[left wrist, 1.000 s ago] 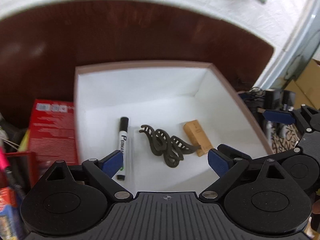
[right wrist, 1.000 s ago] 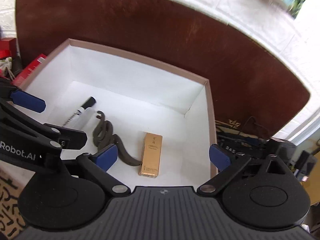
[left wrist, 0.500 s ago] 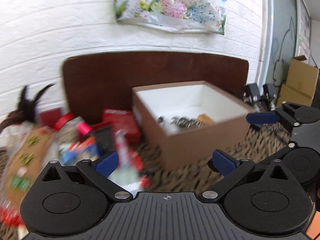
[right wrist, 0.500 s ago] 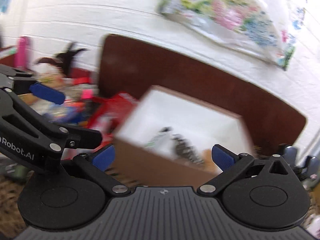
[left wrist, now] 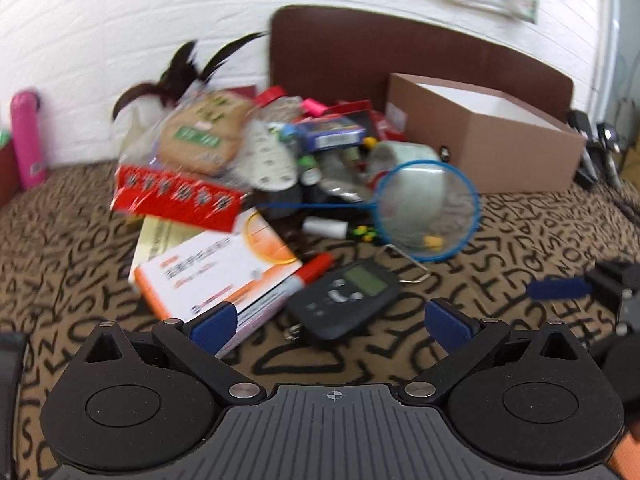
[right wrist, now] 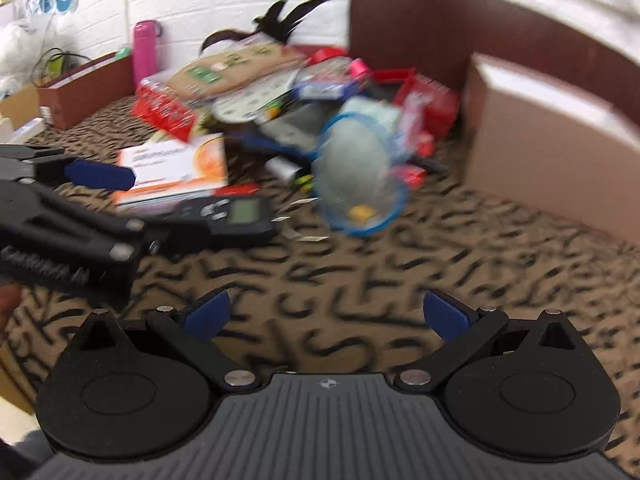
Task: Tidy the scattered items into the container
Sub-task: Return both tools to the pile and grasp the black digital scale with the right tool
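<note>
The left tongs (left wrist: 334, 322) are spread wide and hold nothing. They hang low over a brown cloth (left wrist: 500, 248) with black letters on it. Right in front of them lies a dark little scale (left wrist: 346, 298) with a grey screen. A red-capped marker (left wrist: 280, 294) lies just beside the scale and touches an orange and white box (left wrist: 216, 268).

Behind these is a big messy pile. A blue net hoop (left wrist: 428, 210) leans on a roll of clear tape (left wrist: 408, 168). A red packet (left wrist: 176, 198) sits on the left of the pile, with a round brown bag (left wrist: 202, 136) on top of it. Black feathers (left wrist: 188, 68) stick up at the back. A pink bottle (left wrist: 26, 136) stands well apart, by the white wall.

The brown box (left wrist: 488, 144), white inside, stands at the right of the pile, against a dark brown board (left wrist: 360, 52). What is in it cannot be seen from here.

The right tongs (right wrist: 326, 316) are spread wide too and hold nothing. They hang over bare cloth, near the scale (right wrist: 236, 216) and the net hoop (right wrist: 360, 176). The brown box (right wrist: 552, 148) is off to their right. This view is blurry
</note>
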`<action>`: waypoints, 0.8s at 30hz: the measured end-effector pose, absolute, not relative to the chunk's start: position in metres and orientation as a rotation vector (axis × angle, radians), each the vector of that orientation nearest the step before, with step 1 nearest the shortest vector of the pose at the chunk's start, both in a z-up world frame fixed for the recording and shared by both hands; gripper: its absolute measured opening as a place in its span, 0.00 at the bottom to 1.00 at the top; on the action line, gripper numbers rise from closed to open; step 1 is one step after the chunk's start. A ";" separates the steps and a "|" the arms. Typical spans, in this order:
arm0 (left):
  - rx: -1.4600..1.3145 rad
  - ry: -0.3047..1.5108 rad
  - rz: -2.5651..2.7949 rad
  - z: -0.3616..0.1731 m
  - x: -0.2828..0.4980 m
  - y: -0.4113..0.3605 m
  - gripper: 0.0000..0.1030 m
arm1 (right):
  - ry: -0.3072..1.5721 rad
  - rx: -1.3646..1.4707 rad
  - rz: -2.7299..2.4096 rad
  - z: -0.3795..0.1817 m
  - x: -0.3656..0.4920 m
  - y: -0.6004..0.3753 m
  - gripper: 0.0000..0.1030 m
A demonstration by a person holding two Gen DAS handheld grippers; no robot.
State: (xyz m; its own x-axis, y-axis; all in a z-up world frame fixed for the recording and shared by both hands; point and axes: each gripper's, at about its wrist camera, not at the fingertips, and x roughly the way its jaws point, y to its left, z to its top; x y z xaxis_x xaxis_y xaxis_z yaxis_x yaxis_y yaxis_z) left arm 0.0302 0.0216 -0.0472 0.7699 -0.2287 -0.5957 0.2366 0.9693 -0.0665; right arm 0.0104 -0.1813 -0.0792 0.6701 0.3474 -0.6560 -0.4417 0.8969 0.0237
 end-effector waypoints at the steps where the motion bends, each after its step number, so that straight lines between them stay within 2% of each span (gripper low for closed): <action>1: 0.001 0.649 -0.251 -0.049 0.031 0.025 1.00 | 0.719 -0.132 0.458 -0.081 0.010 -0.177 0.99; 10: -0.029 0.653 -0.245 -0.048 0.053 0.048 0.99 | 0.734 -0.146 0.505 -0.087 0.017 -0.148 0.98; 13: -0.049 0.688 -0.237 -0.055 0.052 0.062 0.93 | 0.713 -0.153 0.527 -0.086 0.020 -0.137 0.97; 24: -0.184 0.712 -0.123 -0.057 0.054 0.109 0.92 | 0.609 -0.265 0.601 -0.075 0.043 -0.082 0.69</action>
